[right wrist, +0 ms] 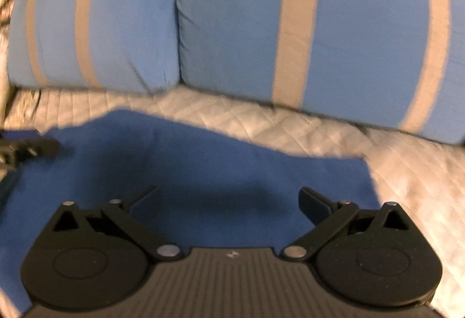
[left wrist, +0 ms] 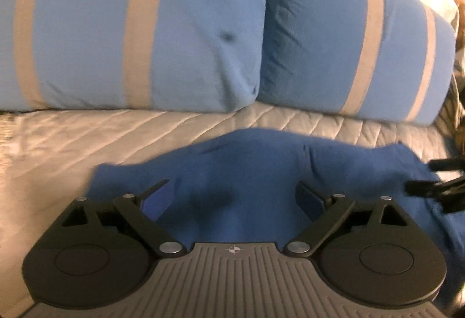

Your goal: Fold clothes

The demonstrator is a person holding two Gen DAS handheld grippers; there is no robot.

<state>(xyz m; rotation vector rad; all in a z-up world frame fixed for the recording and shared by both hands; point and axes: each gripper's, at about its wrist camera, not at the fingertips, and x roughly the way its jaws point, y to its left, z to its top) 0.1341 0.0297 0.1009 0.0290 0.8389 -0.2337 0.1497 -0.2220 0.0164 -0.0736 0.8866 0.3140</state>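
Blue garment: a deep blue cloth (left wrist: 255,170) lay spread on the quilt, rumpled along its far edge, with one corner reaching toward the pillows; in the right wrist view it (right wrist: 203,161) covered most of the near ground in front of the pillows.
Quilt: a pale grey quilted bed cover (left wrist: 72,138) lay under the garment and showed as a bare strip between the garment and the pillows.
Pillows: two light blue pillows with grey stripes stood side by side, touching, behind the garment; the left one (left wrist: 96,27) and the right one (left wrist: 334,42) both rested on the quilt.
Left claw: the left claw (left wrist: 234,196) hung above the garment with its jaws spread wide; only garment lying on the bed showed between them, and the pads did not press on it.
Right claw: the right claw (right wrist: 229,201) hung above the garment, toward its right edge, jaws spread wide, nothing pinched.
Claws together: each claw's dark tips showed at the edge of the other's view, over the garment and apart from each other.
Sharpness: both views were blurred, so fine folds in the garment could not be made out.
Far corner: dark and pale things beyond the right pillow were too unclear to name.
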